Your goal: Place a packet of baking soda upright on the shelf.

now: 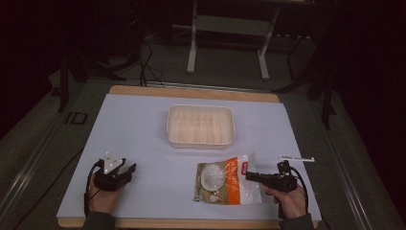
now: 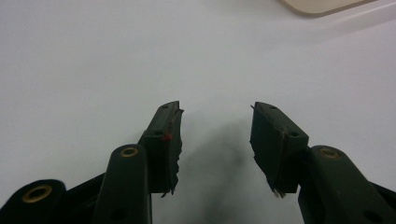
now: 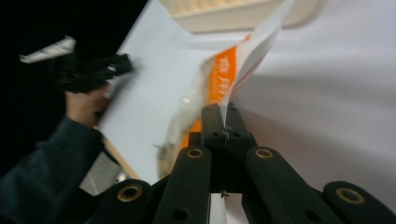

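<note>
A clear and orange snack bag point(image 1: 223, 180) with round pale pieces inside lies on the white table cover near the front. My right gripper point(image 1: 251, 176) is shut on the bag's right edge; in the right gripper view the jaws pinch the plastic bag point(image 3: 224, 77), which rises from them. My left gripper point(image 1: 125, 171) rests at the front left, held by a hand, open with nothing between its fingers point(image 2: 168, 135). A cream rectangular tray point(image 1: 200, 126) stands in the middle of the table, beyond the bag.
The white cover point(image 1: 143, 139) spreads over a wooden table top. A thin white stick-like piece point(image 1: 296, 158) lies by the right edge, just behind the right hand. Dark floor, cables and a metal stand lie beyond the table.
</note>
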A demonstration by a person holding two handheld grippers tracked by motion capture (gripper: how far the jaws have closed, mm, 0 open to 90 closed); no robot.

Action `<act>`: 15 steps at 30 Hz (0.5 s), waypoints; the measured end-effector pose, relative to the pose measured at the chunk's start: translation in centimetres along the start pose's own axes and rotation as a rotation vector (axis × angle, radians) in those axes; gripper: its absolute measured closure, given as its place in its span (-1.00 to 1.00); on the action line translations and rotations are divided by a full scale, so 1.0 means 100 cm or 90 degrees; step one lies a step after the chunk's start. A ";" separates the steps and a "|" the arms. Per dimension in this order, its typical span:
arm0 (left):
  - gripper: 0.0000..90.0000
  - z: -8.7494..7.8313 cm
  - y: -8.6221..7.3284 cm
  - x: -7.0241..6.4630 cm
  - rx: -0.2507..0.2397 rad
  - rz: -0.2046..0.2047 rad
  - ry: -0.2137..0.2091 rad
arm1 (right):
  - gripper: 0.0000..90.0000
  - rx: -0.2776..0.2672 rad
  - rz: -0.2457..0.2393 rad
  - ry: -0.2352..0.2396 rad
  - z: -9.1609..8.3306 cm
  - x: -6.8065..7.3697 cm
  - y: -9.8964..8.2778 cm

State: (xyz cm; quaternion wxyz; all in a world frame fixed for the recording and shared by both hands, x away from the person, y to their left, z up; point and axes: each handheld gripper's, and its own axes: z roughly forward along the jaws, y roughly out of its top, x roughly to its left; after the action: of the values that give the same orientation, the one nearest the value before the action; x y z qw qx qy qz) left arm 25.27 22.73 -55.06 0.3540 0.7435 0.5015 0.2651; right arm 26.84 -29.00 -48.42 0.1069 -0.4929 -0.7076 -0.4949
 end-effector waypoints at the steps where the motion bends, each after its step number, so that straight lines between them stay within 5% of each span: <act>1: 0.17 0.000 0.000 0.000 0.000 -0.001 0.000 | 1.00 -0.001 -0.003 0.005 0.000 0.003 0.002; 15: 0.16 0.000 0.000 0.001 -0.003 -0.003 0.000 | 1.00 0.003 -0.043 0.097 0.024 0.051 0.035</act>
State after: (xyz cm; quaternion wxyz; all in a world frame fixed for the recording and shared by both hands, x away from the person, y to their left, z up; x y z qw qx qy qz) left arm 25.27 22.79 -55.02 0.3564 0.7417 0.5026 0.2651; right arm 27.97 -23.92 -44.26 0.1449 -0.4298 -0.7148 -0.5323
